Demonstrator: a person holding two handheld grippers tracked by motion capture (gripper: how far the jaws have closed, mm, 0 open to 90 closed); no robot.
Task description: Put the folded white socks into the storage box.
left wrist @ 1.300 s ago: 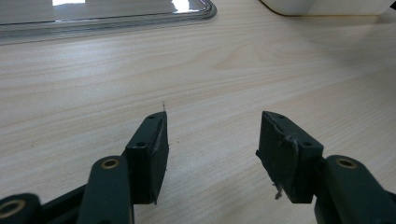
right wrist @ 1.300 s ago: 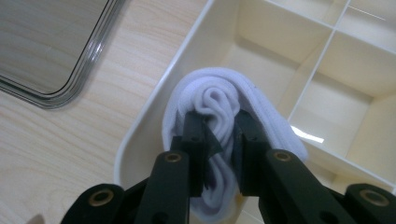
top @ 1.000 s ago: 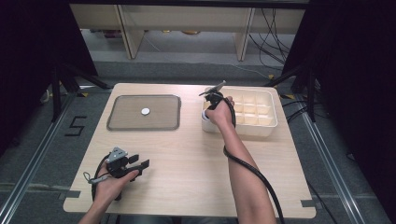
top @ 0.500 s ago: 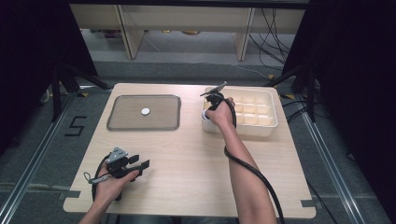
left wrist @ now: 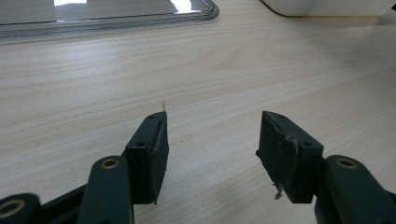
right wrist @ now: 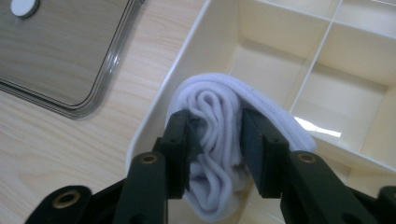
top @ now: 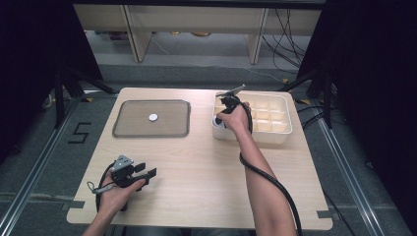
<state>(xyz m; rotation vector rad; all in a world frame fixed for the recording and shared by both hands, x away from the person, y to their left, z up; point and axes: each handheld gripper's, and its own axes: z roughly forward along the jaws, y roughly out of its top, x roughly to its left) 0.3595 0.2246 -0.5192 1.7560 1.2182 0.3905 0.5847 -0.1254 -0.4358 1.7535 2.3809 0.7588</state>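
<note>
A rolled white sock (right wrist: 219, 140) sits in the near-left compartment of the cream divided box (right wrist: 280, 51), and my right gripper (right wrist: 215, 126) is shut on it, one jaw on each side of the roll. In the high view the right gripper (top: 225, 114) points down into the box (top: 275, 101) at its front-left corner, with the sock (top: 217, 121) peeking out below the hand. My left gripper (top: 145, 170) rests low over the table near the front-left edge. Its jaws stand open in the left gripper view (left wrist: 212, 135) with bare wood between them.
A dark, clear-rimmed tray (top: 129, 128) lies at the back left with a small white disc (top: 153, 117) on it; the tray (right wrist: 60, 70) and disc (right wrist: 24, 6) also appear in the right gripper view. The box's other compartments look empty. A black cable trails along the right forearm.
The right hand has shifted slightly over the box's front-left corner. The left gripper has stayed where it was.
</note>
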